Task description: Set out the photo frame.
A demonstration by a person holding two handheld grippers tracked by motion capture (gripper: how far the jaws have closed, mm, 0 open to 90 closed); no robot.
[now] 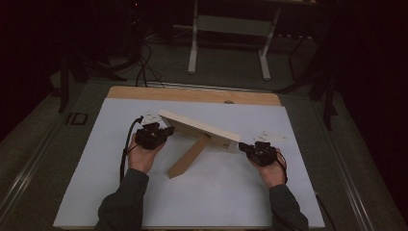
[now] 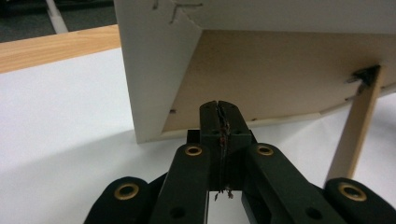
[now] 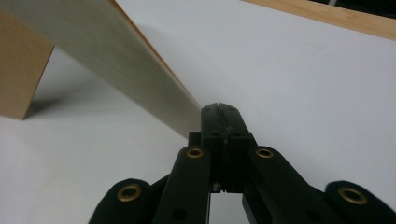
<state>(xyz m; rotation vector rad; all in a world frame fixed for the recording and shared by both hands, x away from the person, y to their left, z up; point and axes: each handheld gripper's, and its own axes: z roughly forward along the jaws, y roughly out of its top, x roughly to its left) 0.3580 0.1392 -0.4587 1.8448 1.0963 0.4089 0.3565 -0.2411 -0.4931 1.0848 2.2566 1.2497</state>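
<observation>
Seen from above: frame (image 1: 199, 129) standing on its strut (image 1: 188, 157) mid-sheet (image 1: 202, 202), back toward the person, left gripper (image 1: 165, 133) at its left end and right gripper (image 1: 243, 147) at its right end, both apparently touching the edges, though too dim and small here to be sure. Best kept symmetrical, pushing from both ends at once so nothing swivels about the strut's foot. Along the left gripper's jaws: shut tight together with nothing between, tips (image 2: 219, 108) low against the frame's back (image 2: 280, 74) near its bottom rail, strut (image 2: 357, 126) off to the side and hinged high up. Worth nudging with the closed tips rather than pinching, and staying low, since a shove higher up would likely tip the frame forward off its prop. Along the right gripper's jaws: likewise closed on nothing, tips (image 3: 220, 112) meeting the frame's end (image 3: 107, 60), strut's foot (image 3: 21, 70) resting on the sheet at far left. Sensible to press gently and level, watching that foot for any skid, and to keep clear of the wooden table (image 1: 192, 94) edge beyond.
</observation>
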